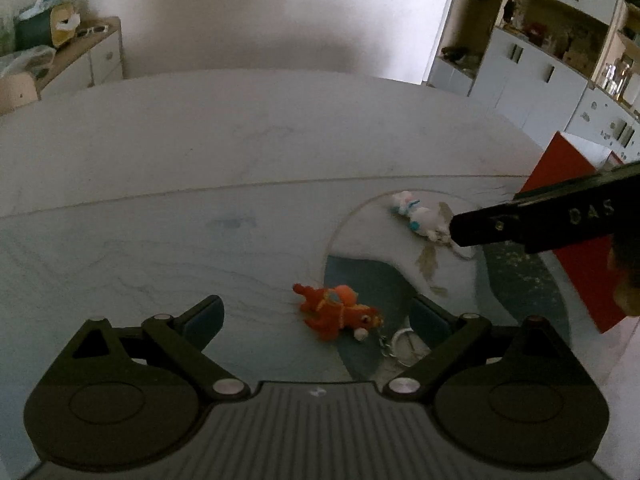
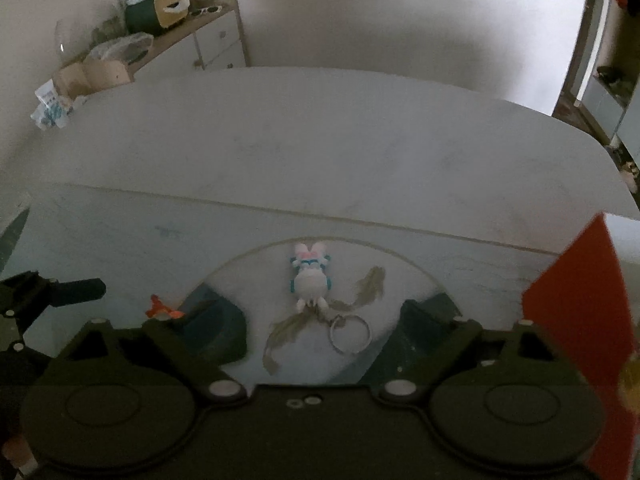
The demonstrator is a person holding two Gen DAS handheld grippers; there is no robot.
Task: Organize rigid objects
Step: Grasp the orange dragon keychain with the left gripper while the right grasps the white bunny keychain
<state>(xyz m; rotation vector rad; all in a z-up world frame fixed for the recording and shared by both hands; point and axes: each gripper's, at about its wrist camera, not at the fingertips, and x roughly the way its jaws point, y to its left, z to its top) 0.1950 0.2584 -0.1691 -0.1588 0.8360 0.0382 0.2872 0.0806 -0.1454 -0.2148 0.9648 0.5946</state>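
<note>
Pale marbled tabletop [image 1: 200, 200], red flat box [image 2: 580, 320] at its right edge. Left tongs [image 1: 316, 316] apart around orange plush fox keychain [image 1: 340, 312]. Right tongs [image 2: 320, 320] apart around white bunny keychain [image 2: 310, 280], nothing gripped.

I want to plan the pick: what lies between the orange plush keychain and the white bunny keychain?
Bare tabletop only, crossed by its curved inlay line, in the left wrist view. Orange plush keychain and white bunny keychain lie apart.
</note>
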